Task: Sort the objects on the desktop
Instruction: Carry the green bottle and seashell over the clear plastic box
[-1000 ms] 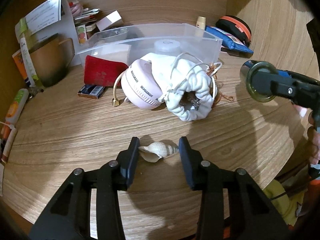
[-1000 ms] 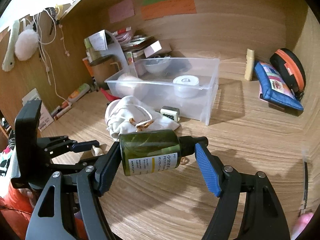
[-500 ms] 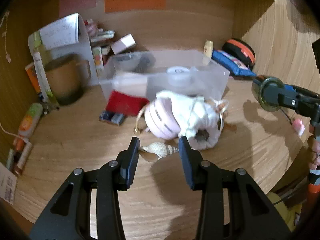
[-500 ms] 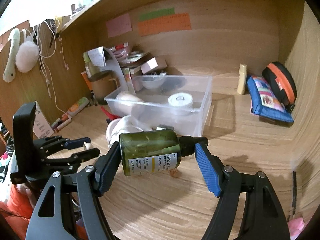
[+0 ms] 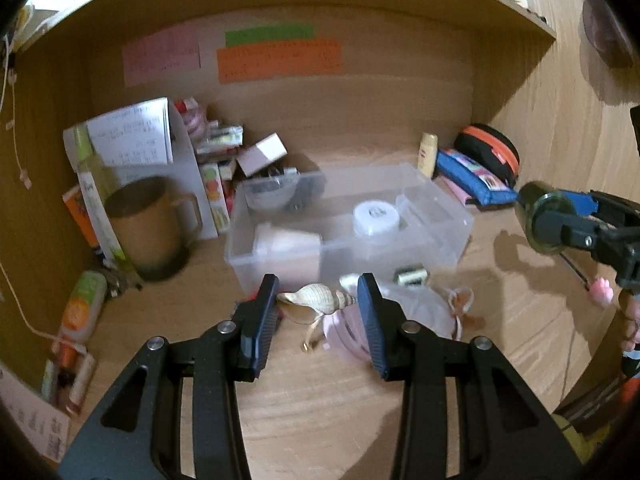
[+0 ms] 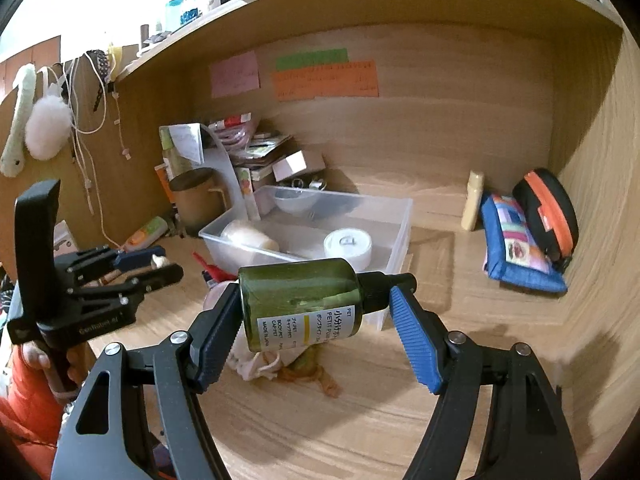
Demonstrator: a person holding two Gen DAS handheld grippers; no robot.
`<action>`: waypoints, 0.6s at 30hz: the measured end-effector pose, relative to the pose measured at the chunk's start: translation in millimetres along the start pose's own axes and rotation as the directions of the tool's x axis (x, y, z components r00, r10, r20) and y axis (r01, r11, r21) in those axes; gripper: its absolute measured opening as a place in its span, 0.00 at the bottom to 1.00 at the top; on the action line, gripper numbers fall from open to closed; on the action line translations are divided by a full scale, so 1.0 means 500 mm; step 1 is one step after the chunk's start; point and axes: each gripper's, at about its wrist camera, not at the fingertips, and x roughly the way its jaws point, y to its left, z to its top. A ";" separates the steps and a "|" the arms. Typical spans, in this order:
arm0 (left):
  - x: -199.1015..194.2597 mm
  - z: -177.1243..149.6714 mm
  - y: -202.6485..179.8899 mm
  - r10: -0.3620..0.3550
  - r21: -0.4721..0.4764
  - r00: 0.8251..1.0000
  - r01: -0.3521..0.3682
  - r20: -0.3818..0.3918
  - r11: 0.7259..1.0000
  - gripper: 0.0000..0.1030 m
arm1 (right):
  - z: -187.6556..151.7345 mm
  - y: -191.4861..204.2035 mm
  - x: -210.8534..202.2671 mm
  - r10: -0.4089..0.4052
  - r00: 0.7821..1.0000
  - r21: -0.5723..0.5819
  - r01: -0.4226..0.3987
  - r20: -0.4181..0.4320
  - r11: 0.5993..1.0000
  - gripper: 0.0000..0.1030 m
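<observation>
The left gripper (image 5: 318, 306) jaws clamp a cream spiral seashell (image 5: 316, 305) above the wooden surface (image 5: 320, 400). The right gripper (image 6: 316, 320) jaws grip a dark green plastic bottle (image 6: 300, 304) lengthwise, its white label legible only in the right wrist view. Beyond stands a clear plastic bin (image 6: 396, 216).

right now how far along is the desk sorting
Partway. Done: the clear bin already holds a tape roll, a bowl and a cup. In hand: left tongs grip a shell, right tongs a green bottle, both off the desk. Left: the white pouch and pink headphones.
</observation>
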 end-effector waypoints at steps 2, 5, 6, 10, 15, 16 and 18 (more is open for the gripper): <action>0.002 0.016 0.006 0.001 0.001 1.000 -0.001 0.012 1.000 0.39 | 0.009 0.001 0.003 -0.001 1.000 -0.008 0.001 0.005 1.000 0.69; 0.007 0.043 0.017 0.004 0.009 1.000 -0.005 0.029 1.000 0.39 | 0.025 0.002 0.011 -0.008 1.000 -0.023 0.008 0.016 1.000 0.69; 0.009 0.051 0.021 0.001 0.010 0.999 -0.002 0.033 1.000 0.39 | 0.030 0.002 0.013 -0.010 1.000 -0.026 0.011 0.020 1.000 0.69; 0.022 0.090 0.039 -0.018 0.003 0.999 0.017 0.044 1.000 0.39 | 0.054 -0.004 0.027 -0.022 0.999 -0.035 0.023 0.036 0.999 0.69; 0.048 0.126 0.051 -0.026 0.003 0.999 0.026 0.047 1.000 0.39 | 0.080 -0.012 0.056 -0.030 0.999 -0.034 0.031 0.042 0.999 0.69; 0.054 0.132 0.052 -0.027 0.004 0.999 0.027 0.044 1.000 0.39 | 0.085 -0.014 0.063 -0.029 0.999 -0.036 0.031 0.040 0.999 0.69; 0.069 0.143 0.053 -0.029 0.010 0.999 0.029 0.035 1.000 0.39 | 0.095 -0.017 0.079 -0.031 0.999 -0.038 0.032 0.034 0.999 0.69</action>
